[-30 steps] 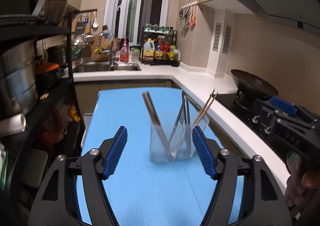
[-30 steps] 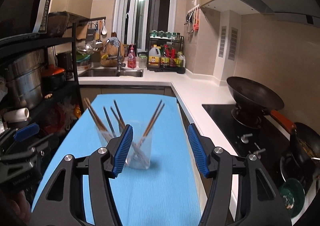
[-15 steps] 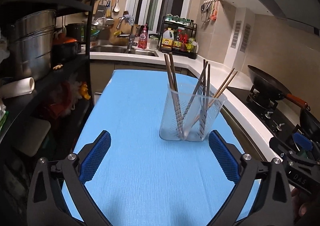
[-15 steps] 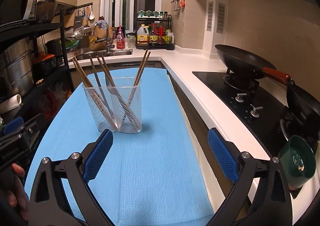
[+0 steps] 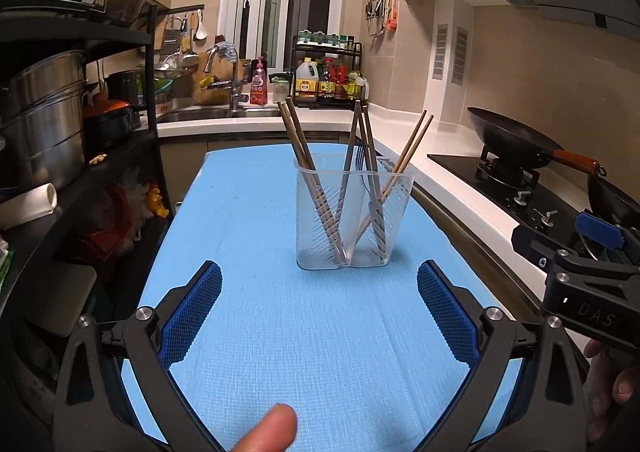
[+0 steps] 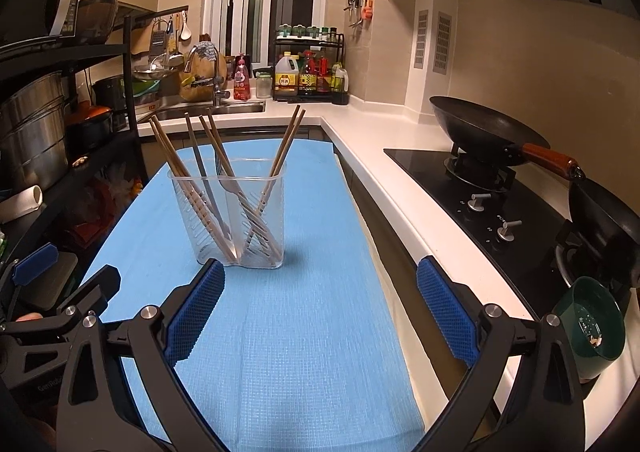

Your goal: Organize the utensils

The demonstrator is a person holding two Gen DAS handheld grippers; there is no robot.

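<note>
Holder [image 5: 347, 212] stood upright on the blue mat [image 5: 280, 332], w/ chopsticks [image 5: 310, 168] and a fork [image 6: 224, 188] leaning out in a fan, tips down at its base. Probably splayed bc the cup's wide and nothing keeps them vertical.

L gripper [image 5: 319, 314] sat just short of the holder, jaws wide apart, nothing btwn the pads; they'd just been opening. R gripper [image 6: 318, 310] also short of the holder and off to its right side, jaws spread wide too, empty, also just been opening.

Both held back from the holder and low over the mat, prob. so either could go in next w/o knocking the sticks. Utensils all looked to be in the holder already; none lay loose on the mat near it.
</note>
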